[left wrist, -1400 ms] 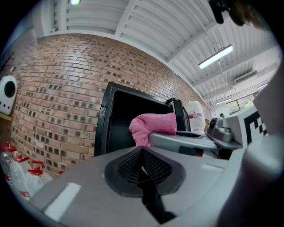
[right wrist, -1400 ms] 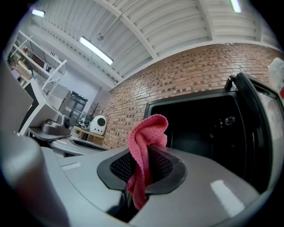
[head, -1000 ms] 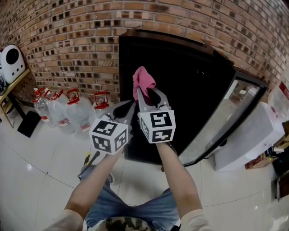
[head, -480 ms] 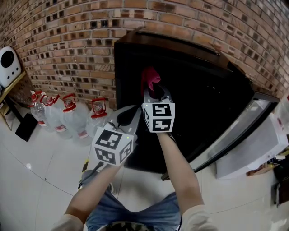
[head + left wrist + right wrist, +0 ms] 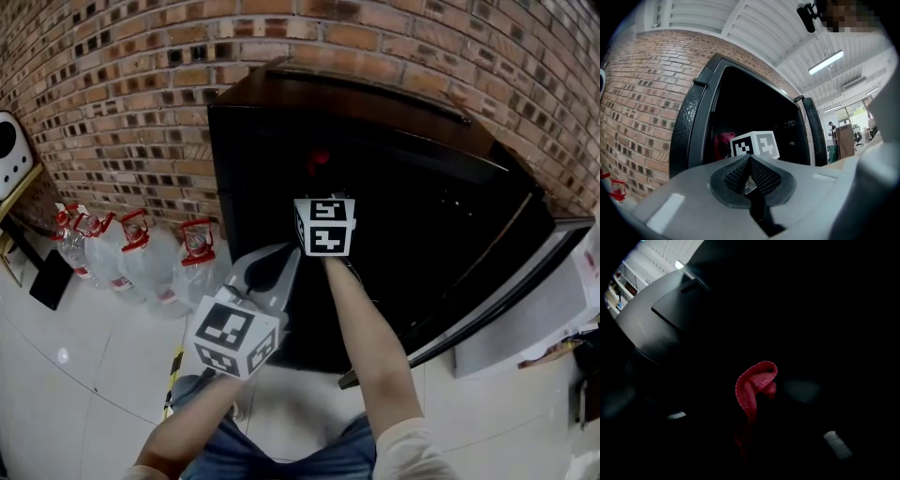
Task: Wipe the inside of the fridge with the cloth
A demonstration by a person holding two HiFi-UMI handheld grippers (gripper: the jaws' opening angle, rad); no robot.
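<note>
the black fridge (image 5: pixel 427 220) stands open against a brick wall (image 5: pixel 141 84), its door (image 5: pixel 511 286) swung out to the right. the right gripper (image 5: pixel 322 186) is stretched into the dark inside of the fridge, the forearm reaching in after it, so that in the head view only its marker cube shows clearly. ahead of the cube a small patch of the pink cloth (image 5: pixel 319 159) shows in the upper part of the cavity. in the right gripper view almost everything is black; the cloth (image 5: pixel 755 385) stands up in a folded loop from between the dim fingers, which are closed on its lower end. whether the cloth touches any inner wall cannot be told in the dark. the left gripper (image 5: pixel 289 261) is held lower and to the left, outside the fridge, just in front of its lower left edge. in the left gripper view the fingers (image 5: pixel 761 176) are pressed together with nothing between them, and they face the open fridge (image 5: pixel 691 126), where the cloth (image 5: pixel 723 143) shows just left of the right gripper's cube. several large water bottles (image 5: pixel 131 258) with red caps stand on the white tiled floor (image 5: pixel 75 375) along the brick wall, left of the fridge.
</note>
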